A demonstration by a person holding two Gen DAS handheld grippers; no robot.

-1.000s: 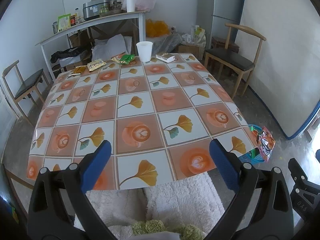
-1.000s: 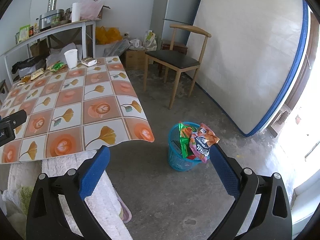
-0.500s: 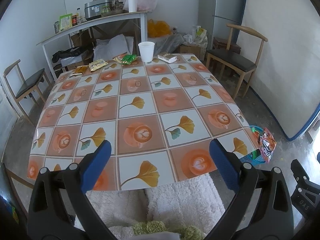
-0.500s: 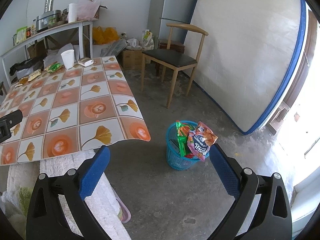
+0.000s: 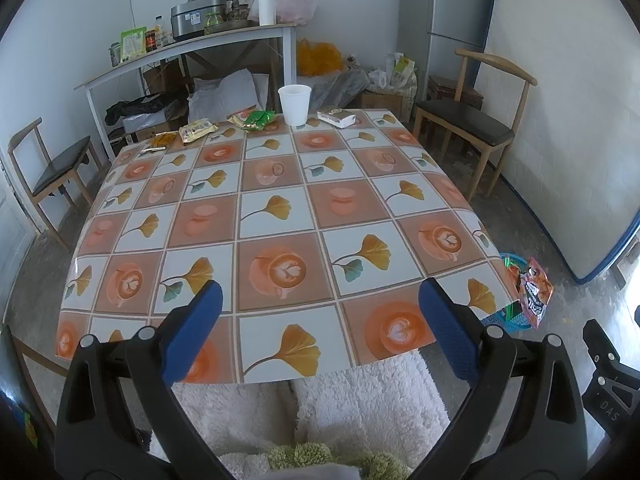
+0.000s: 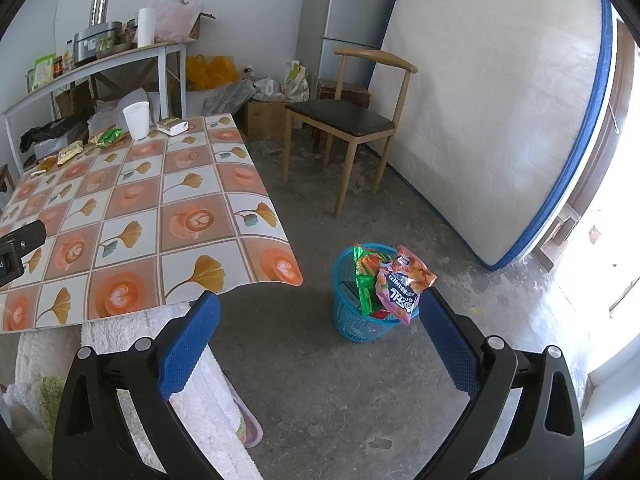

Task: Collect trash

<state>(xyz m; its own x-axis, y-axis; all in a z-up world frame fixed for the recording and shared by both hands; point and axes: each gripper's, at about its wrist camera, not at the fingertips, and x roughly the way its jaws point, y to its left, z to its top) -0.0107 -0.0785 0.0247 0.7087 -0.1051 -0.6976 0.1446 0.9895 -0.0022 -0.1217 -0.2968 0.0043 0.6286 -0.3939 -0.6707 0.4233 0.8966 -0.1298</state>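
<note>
Change since a second ago: the left tool's view sits slightly farther back from the desk, and the right tool's view has swung a little, so the basket sits nearer its middle; no wrapper has moved.
Left tool (image 5: 316, 328): blue ribbed pads spread wide, nothing between them, held above the near edge of the desk.
Desk (image 5: 280, 216): glossy cloth of orange and white squares with coffee cups and yellow leaves.
Trash on desk: all along the far edge, left to right an orange wrapper (image 5: 164, 140), a yellow packet (image 5: 197, 132), a crinkled green packet (image 5: 258, 119), a white paper cup (image 5: 295, 105) standing upright, a flat white packet (image 5: 337, 117).
Right tool (image 6: 318, 330): pads just as wide apart, empty, over bare concrete floor.
Basket (image 6: 352, 320): blue plastic mesh, round, on the floor just past the desk's corner.
In basket: a green wrapper (image 6: 364, 280) and a pink-orange snack bag (image 6: 402, 284) sticking up over the rim.
</note>
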